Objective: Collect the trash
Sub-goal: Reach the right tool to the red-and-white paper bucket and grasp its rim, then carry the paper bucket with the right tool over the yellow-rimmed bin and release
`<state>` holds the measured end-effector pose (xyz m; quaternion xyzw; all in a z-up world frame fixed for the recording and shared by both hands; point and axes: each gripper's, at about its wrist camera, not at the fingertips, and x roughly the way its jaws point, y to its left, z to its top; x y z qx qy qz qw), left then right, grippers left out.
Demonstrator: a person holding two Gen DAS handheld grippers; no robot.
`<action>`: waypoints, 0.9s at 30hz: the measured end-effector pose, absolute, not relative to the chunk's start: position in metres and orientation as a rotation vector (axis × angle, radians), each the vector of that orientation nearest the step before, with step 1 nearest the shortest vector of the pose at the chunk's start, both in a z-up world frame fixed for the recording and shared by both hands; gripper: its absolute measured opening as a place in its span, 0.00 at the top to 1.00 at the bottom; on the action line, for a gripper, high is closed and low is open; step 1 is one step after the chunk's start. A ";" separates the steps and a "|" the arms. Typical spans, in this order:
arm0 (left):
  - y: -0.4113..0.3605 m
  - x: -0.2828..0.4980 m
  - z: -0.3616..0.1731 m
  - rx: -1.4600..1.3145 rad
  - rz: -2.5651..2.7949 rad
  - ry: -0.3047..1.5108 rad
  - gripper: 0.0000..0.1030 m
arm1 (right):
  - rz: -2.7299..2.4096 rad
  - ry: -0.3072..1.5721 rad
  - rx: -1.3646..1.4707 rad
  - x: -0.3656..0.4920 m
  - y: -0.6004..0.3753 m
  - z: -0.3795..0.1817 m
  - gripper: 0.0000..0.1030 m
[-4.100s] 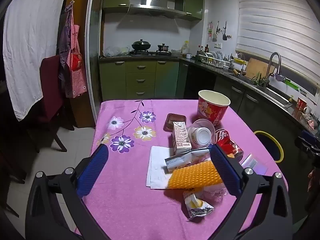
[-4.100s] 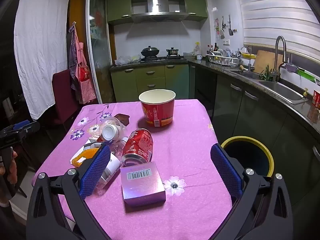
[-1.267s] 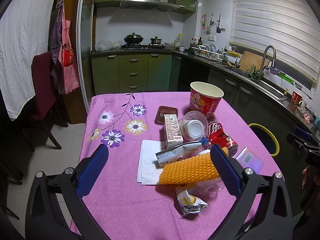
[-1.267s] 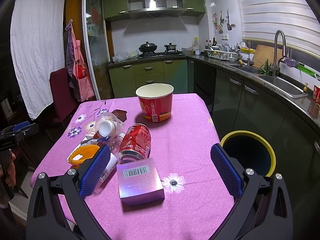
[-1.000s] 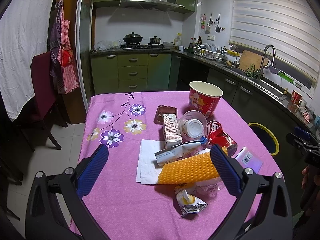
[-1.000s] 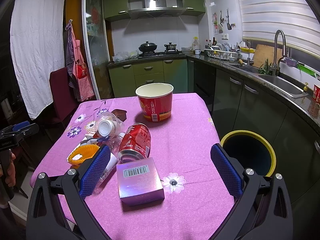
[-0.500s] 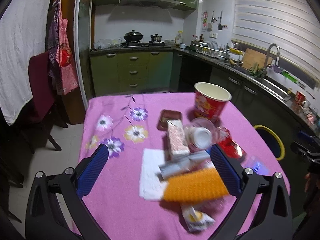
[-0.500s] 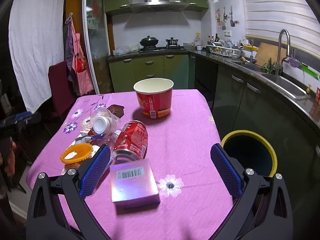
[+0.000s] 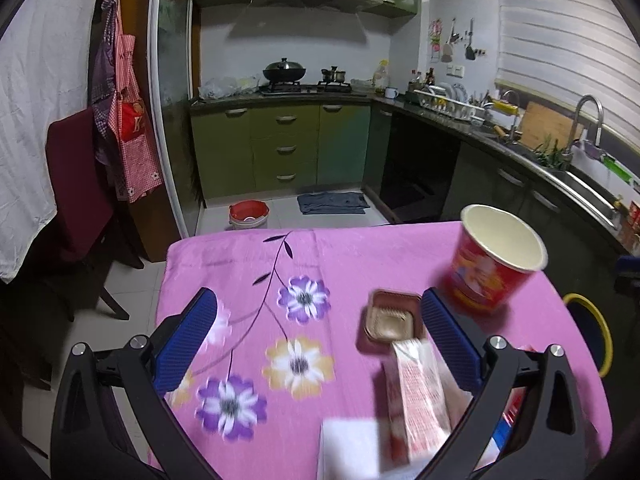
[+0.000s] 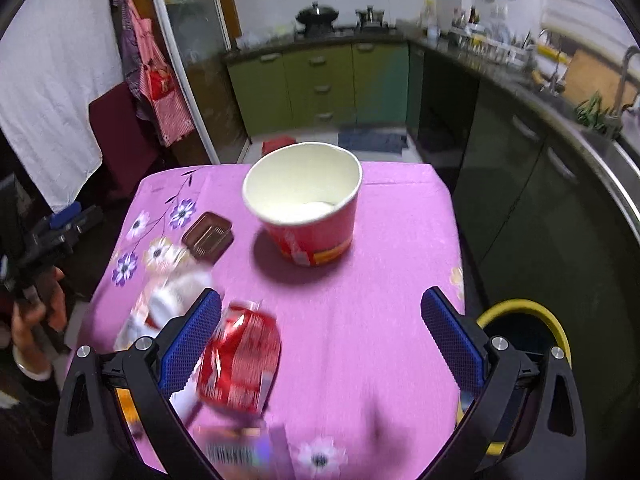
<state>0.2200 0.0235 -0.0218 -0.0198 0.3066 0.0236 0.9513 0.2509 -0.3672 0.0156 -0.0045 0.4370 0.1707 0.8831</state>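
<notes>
Trash lies on a table with a pink flowered cloth [image 9: 248, 264]. A red paper bucket [image 9: 494, 266] [image 10: 308, 208] stands upright at the far right. A small brown tray [image 9: 390, 320] [image 10: 208, 236] lies beside it, and a red-and-white carton [image 9: 416, 396] lies nearer. A crushed red can [image 10: 240, 360] and a purple box [image 10: 244, 450] lie close under the right gripper. My left gripper [image 9: 318, 340] is open above the cloth, holding nothing. My right gripper [image 10: 320, 340] is open above the table, short of the bucket. A yellow-rimmed bin [image 10: 528, 332] [image 9: 592, 332] stands off the table's right edge.
Green kitchen cabinets [image 9: 280, 148] and a counter with a sink [image 9: 576, 184] run along the back and right. A dark red chair [image 9: 76, 184] stands left of the table. A red bucket [image 9: 248, 214] and a mat [image 9: 332, 202] lie on the floor. A person's hand [image 10: 36, 312] holds the other gripper at left.
Both grippers have moved forward over the table and tilted down, so the far bucket and tray look much closer. The trash has not moved. Both stay open.
</notes>
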 end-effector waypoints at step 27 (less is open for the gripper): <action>0.031 0.271 -0.086 -0.078 0.055 0.726 0.06 | 0.265 1.394 0.021 0.449 -0.330 -0.065 0.95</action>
